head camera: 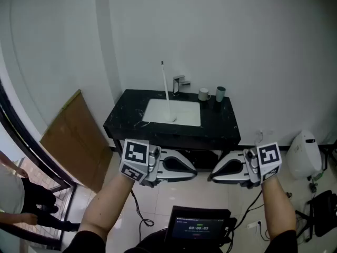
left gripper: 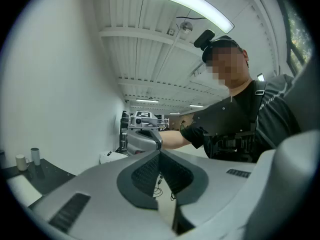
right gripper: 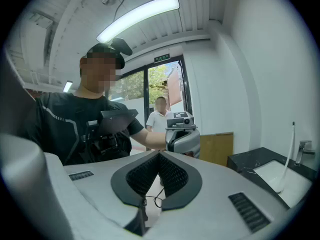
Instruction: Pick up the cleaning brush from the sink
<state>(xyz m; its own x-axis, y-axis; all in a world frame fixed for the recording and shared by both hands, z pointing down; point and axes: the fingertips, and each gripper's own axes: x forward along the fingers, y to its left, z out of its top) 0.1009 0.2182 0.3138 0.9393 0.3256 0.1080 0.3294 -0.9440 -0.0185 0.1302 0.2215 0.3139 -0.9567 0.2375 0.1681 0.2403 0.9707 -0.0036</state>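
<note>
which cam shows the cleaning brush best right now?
Head view: the cleaning brush stands in the sink, and its whole long handle shows clearly against the wall. The right gripper view catches it only as a thin line near the far right edge. The left gripper view does not show it.

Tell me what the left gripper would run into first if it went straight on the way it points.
Most likely the right gripper: the left gripper points sideways straight at it, tip facing tip, with nothing visible in the gap between them.
</note>
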